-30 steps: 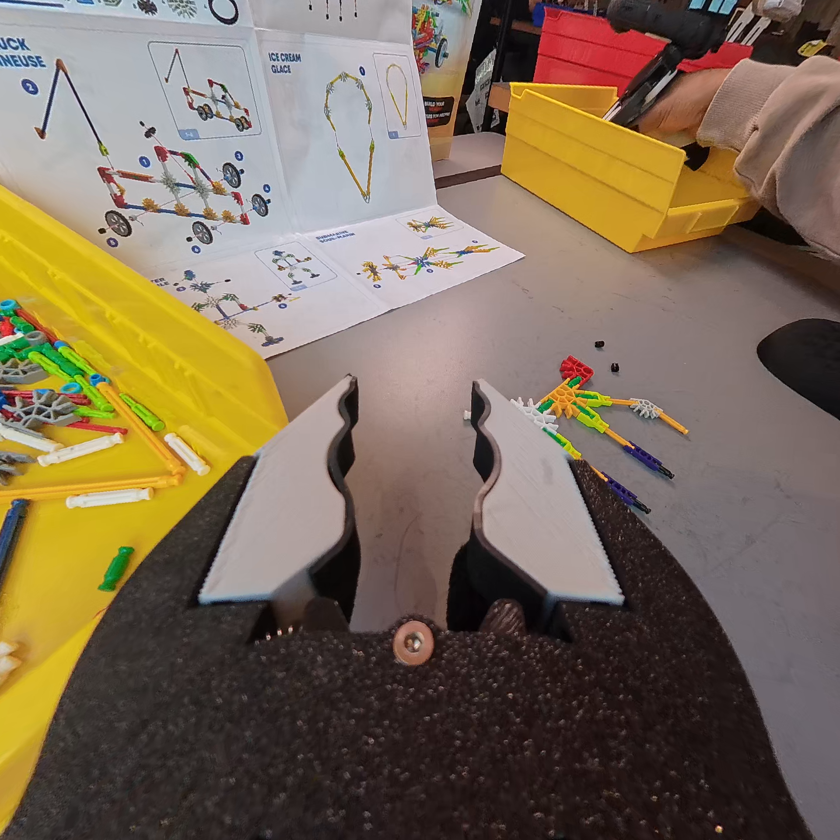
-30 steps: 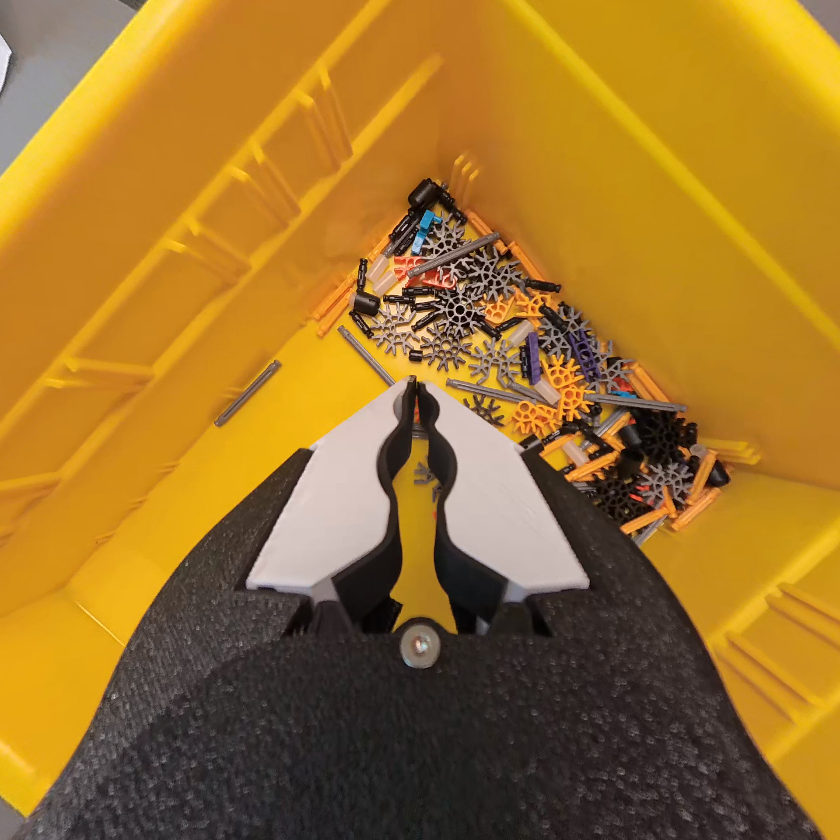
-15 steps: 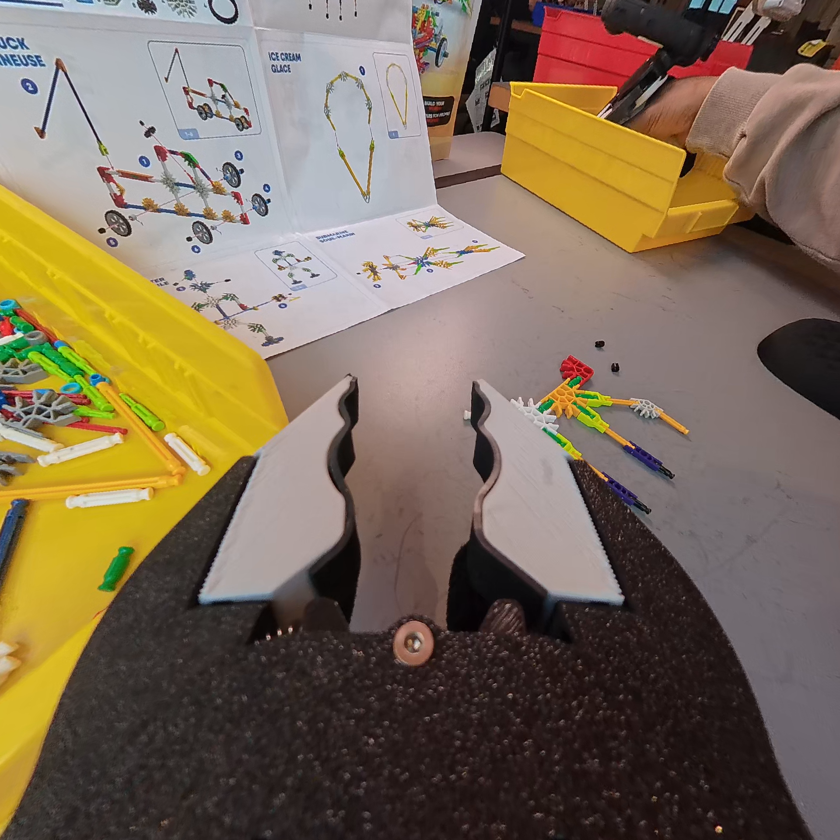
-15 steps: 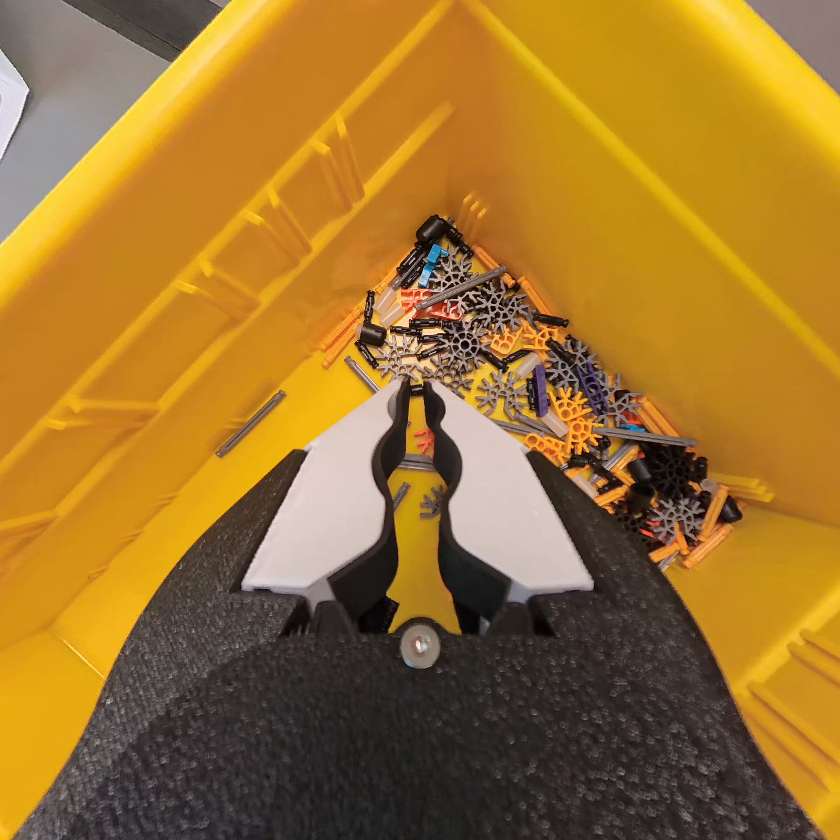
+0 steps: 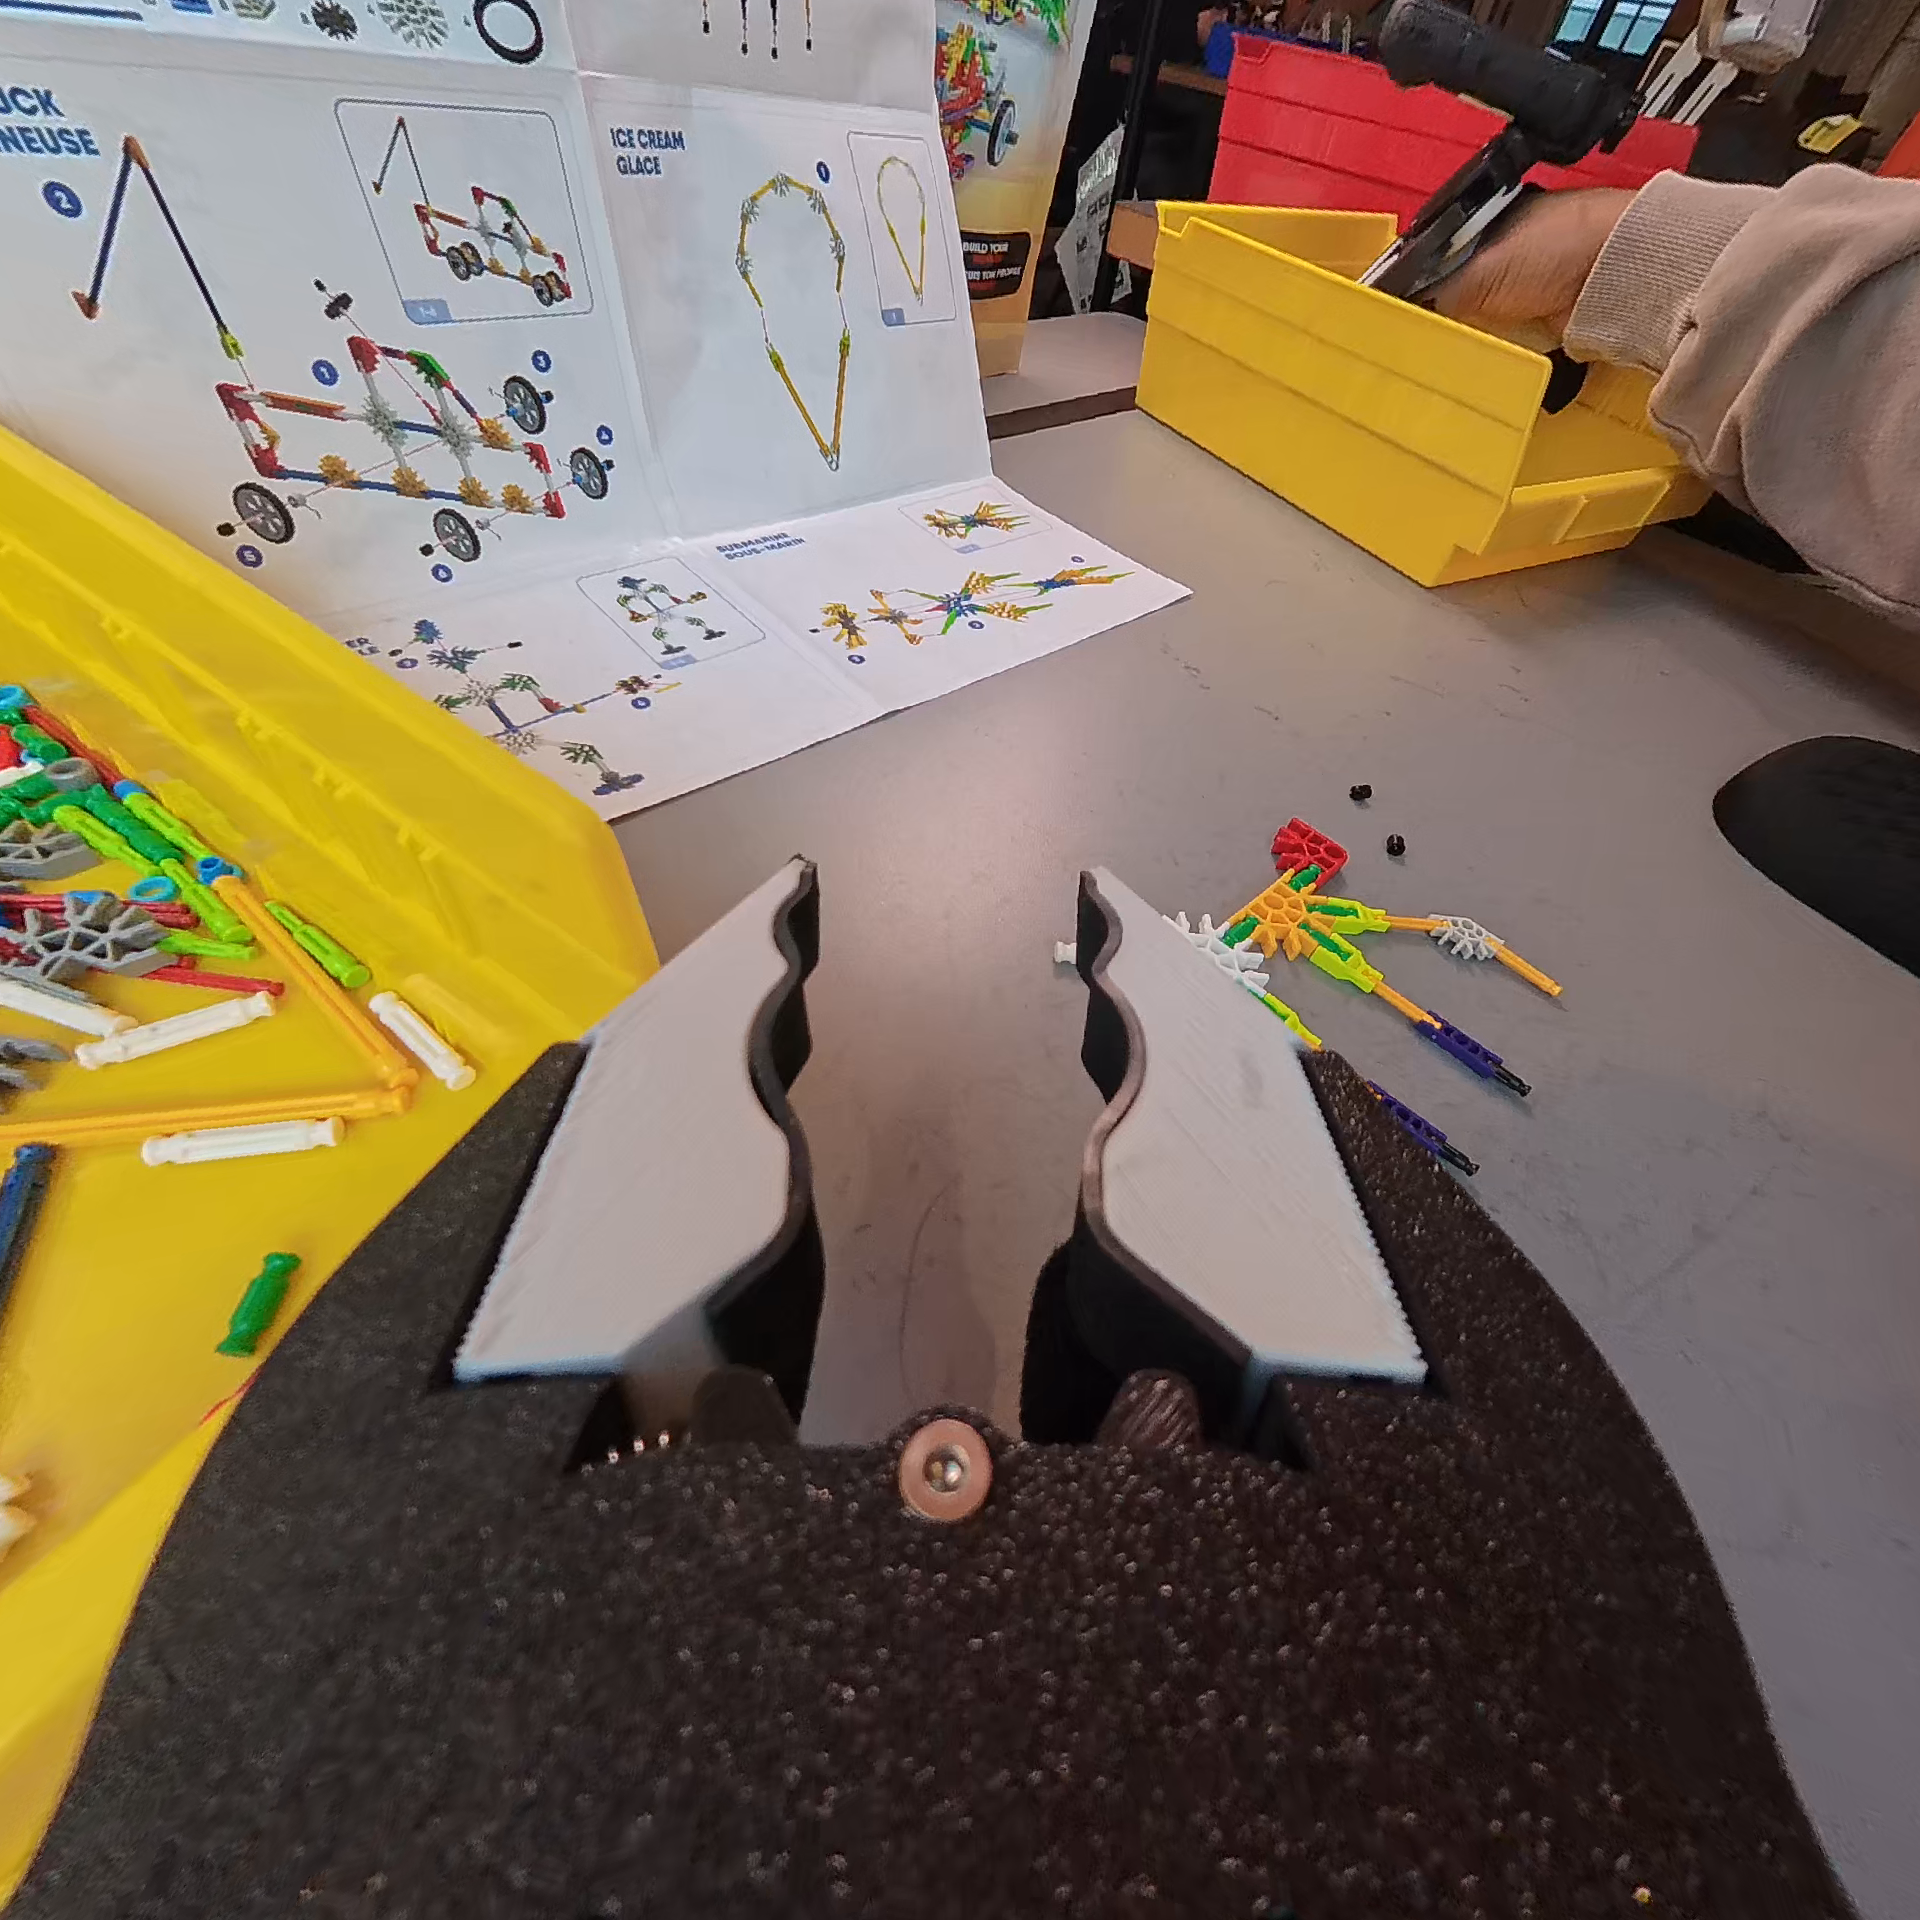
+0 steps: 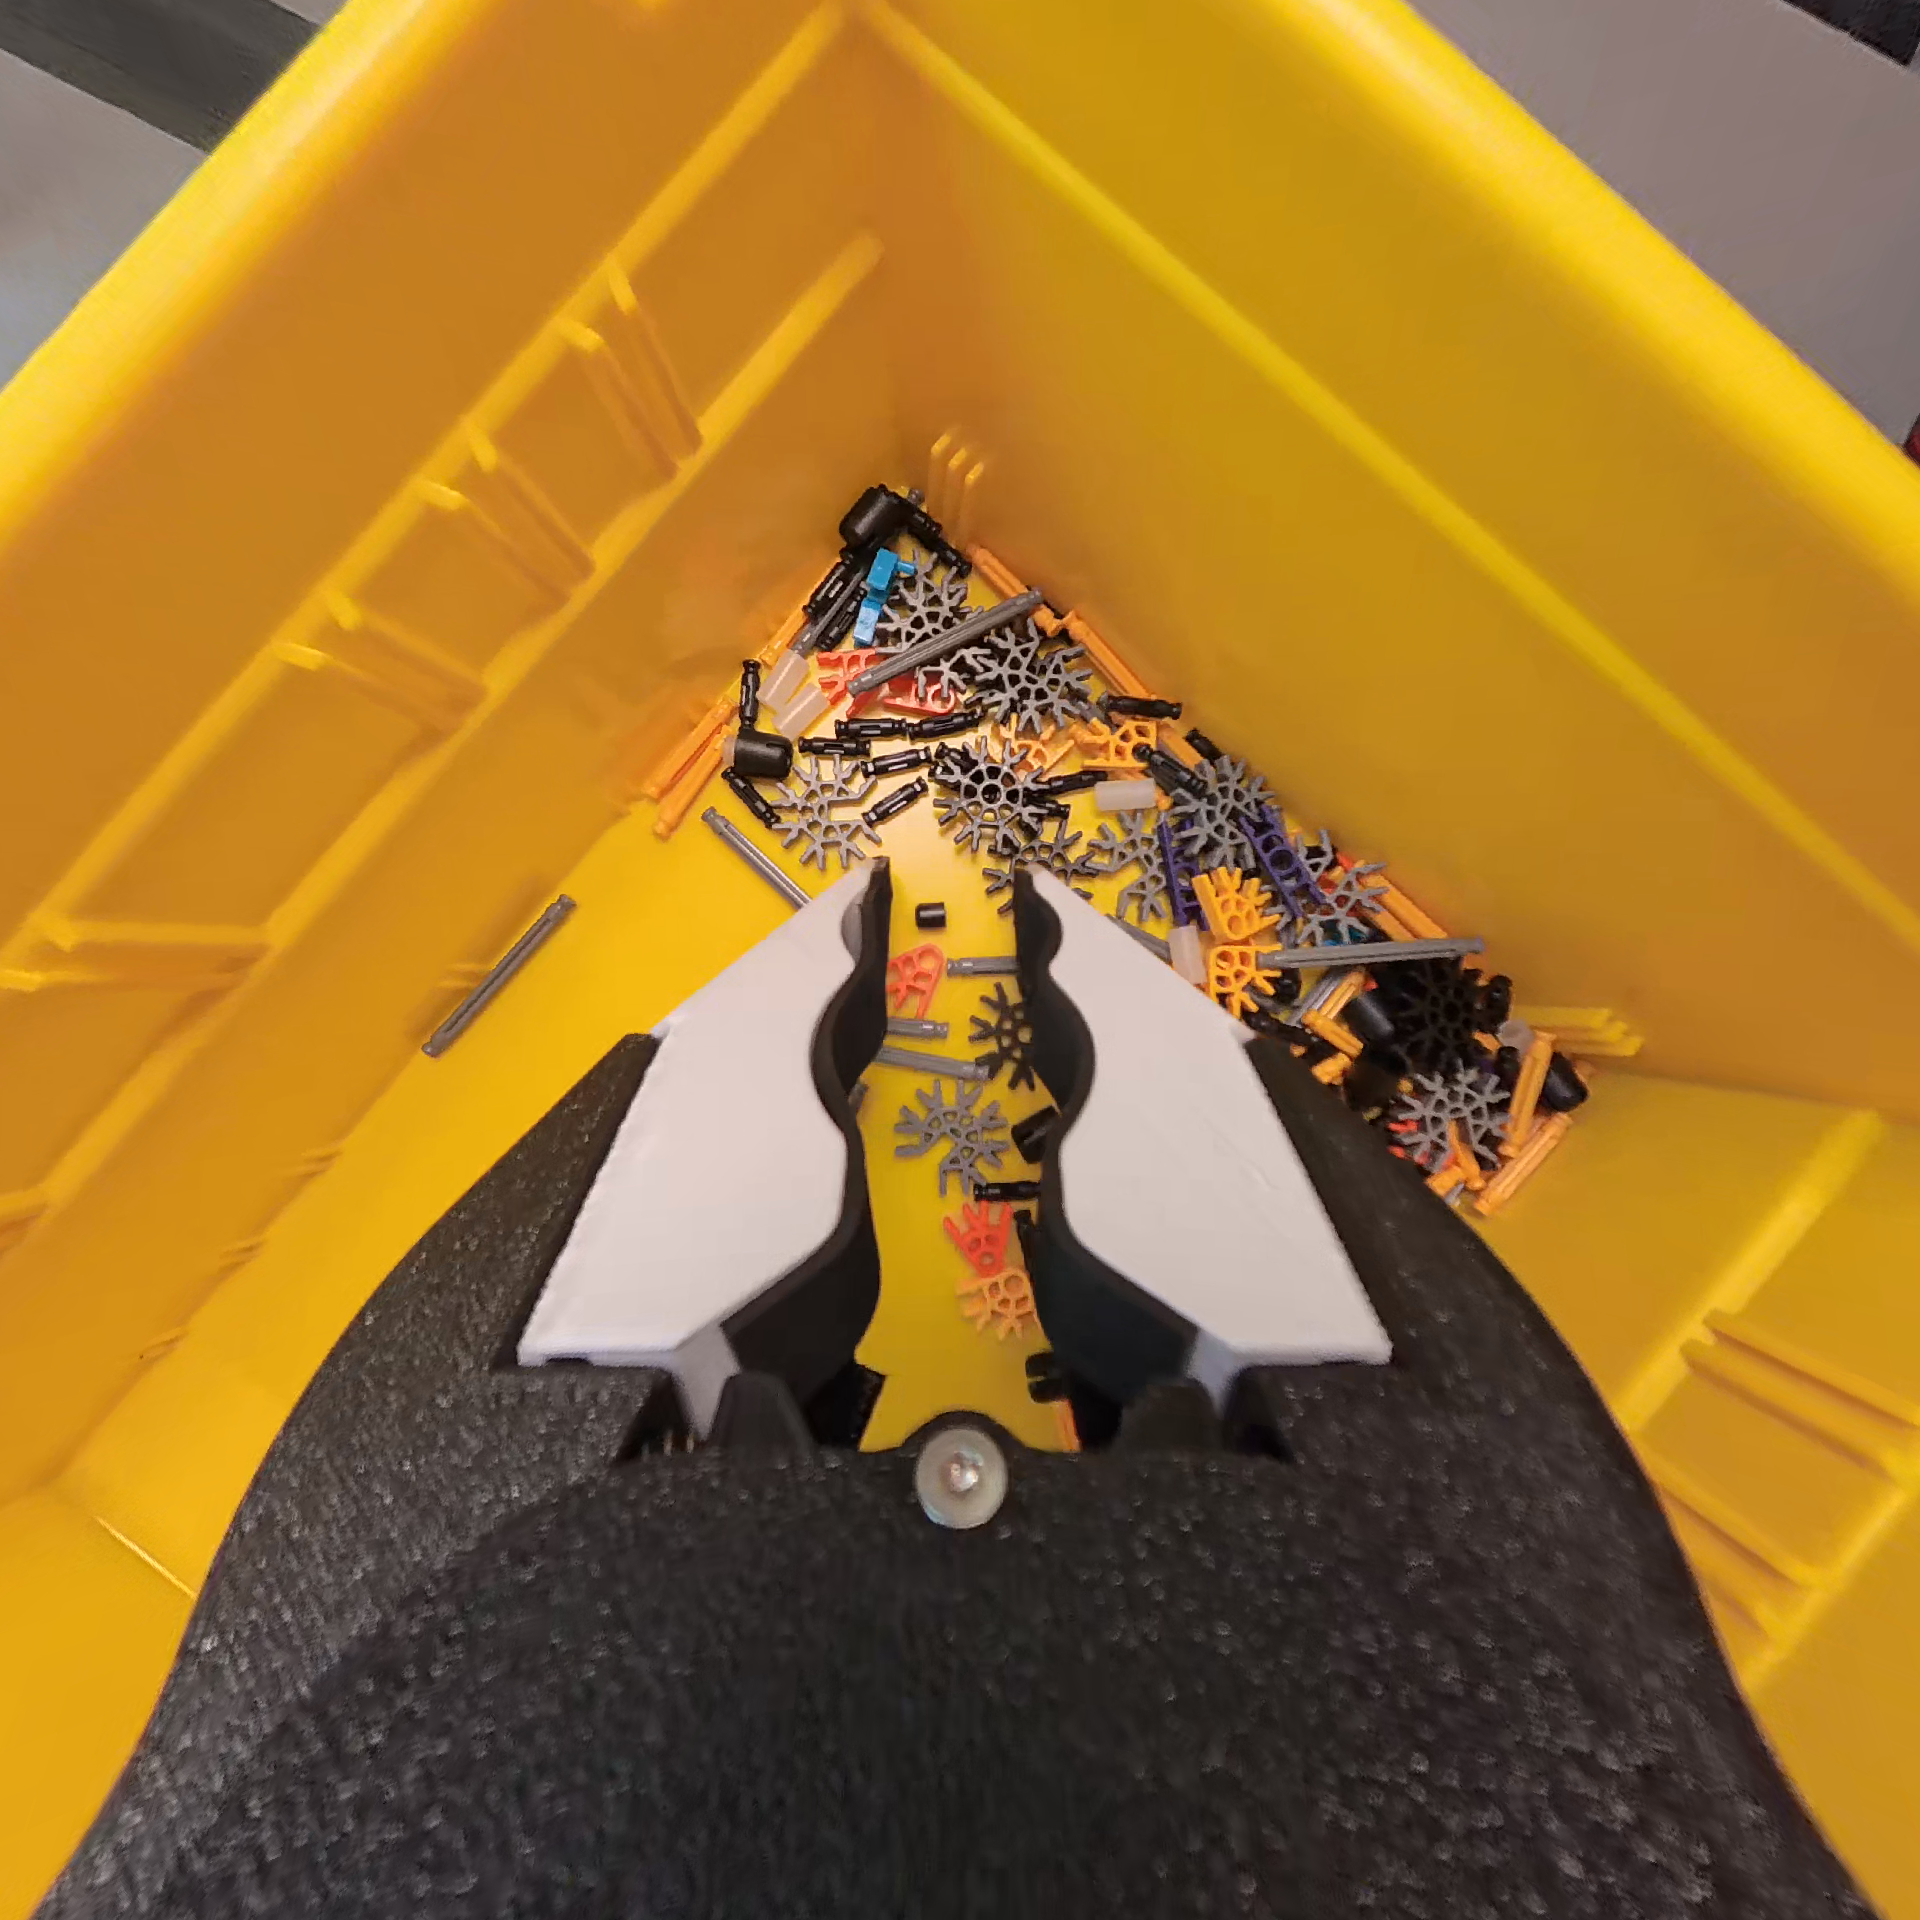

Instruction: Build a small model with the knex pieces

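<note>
My left gripper [image 5: 945, 883] is open and empty, low over the grey table [image 5: 1558, 1299]. A small build of coloured rods and connectors [image 5: 1340, 935] lies just right of its right finger. My right gripper [image 6: 951, 878] is open inside a yellow bin [image 6: 1351, 468], above the bin floor and holding nothing. A small black piece [image 6: 932, 915] and an orange connector [image 6: 914, 977] lie on the floor between its jaws. A pile of grey, black and orange pieces [image 6: 1039, 748] fills the far corner. The left wrist view shows this gripper [image 5: 1496, 177] in a person's hand over the far bin [image 5: 1351, 384].
A second yellow bin [image 5: 343, 790] at the left holds loose coloured rods [image 5: 197, 914]. A folded instruction sheet [image 5: 623, 364] stands behind it. Two tiny black pieces [image 5: 1377, 821] lie on the table. Red bins [image 5: 1330, 135] stand at the back. A dark object [image 5: 1839, 842] sits at the right edge.
My right gripper has opened from nearly shut and pulled back up from the pile in the bin corner. My left gripper has not moved.
</note>
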